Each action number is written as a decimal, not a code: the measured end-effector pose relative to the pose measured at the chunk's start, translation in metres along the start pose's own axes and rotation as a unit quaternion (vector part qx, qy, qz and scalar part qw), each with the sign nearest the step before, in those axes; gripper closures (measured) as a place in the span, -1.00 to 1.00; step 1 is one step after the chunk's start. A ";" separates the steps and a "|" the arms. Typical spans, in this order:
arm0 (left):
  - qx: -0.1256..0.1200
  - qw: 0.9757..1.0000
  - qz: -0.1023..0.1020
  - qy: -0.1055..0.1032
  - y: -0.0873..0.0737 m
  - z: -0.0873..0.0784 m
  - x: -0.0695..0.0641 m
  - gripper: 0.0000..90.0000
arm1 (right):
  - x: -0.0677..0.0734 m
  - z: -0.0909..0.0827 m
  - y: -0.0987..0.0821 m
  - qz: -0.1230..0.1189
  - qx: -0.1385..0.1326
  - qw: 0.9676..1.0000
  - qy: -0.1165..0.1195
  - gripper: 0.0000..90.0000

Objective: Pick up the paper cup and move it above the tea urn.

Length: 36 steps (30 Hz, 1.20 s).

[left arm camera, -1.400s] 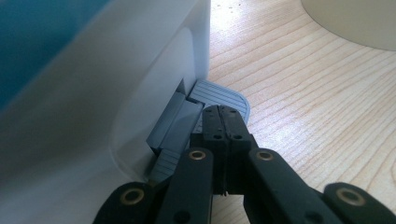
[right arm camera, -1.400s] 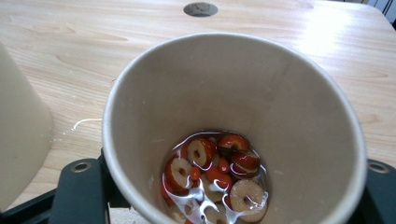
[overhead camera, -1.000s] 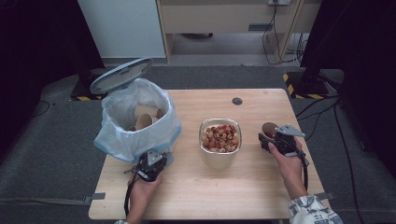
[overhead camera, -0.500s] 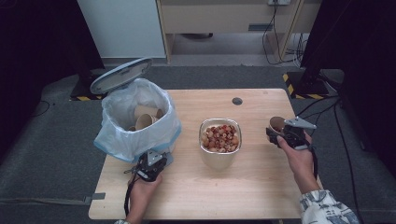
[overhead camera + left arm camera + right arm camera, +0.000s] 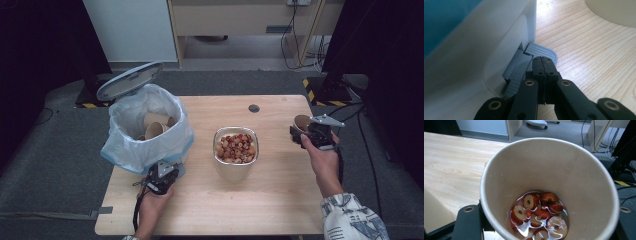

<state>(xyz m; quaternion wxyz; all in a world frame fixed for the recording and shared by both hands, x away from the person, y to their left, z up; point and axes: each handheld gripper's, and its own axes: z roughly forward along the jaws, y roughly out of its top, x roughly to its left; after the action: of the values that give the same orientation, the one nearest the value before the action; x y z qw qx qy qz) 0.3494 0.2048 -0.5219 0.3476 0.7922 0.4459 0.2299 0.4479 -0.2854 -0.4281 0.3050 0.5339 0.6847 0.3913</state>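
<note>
We lifted paper cup clamped between right gripper jaws; left gripper closed empty, tips on bin pedal; next, empty cup.

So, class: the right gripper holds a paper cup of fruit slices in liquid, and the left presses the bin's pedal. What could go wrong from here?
1. The paper cup is held tilted, with liquid pooled round the fruit slices; tipped further, it could spill on the table.
2. The right gripper squeezes thin paper walls, which may buckle.
3. The left gripper, jaws shut, presses near the edge of the pedal; a slip could drop the lid.
</note>
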 end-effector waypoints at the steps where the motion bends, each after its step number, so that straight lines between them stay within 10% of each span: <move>1: 0.000 1.000 0.000 0.000 0.000 0.000 0.000 0.99 | -0.001 0.000 0.002 0.002 0.001 1.000 -0.002 -0.31; 17: 0.000 1.000 -0.001 0.001 0.000 0.000 0.000 0.99 | -0.018 0.004 0.035 -0.018 0.006 1.000 0.001 -0.31; 27: -0.002 1.000 -0.002 0.002 -0.001 0.000 -0.001 0.99 | -0.016 0.014 0.059 -0.048 0.000 0.997 0.054 -0.31; 36: -0.003 1.000 -0.004 0.001 -0.001 0.000 0.000 0.99 | -0.018 0.023 0.079 -0.097 -0.008 0.989 0.112 -0.31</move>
<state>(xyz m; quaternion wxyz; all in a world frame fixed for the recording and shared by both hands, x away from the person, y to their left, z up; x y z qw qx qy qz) 0.3488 0.2050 -0.5225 0.3502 0.7890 0.4492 0.2302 0.5105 -0.2881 -0.3712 0.2675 0.4153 0.7601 0.4220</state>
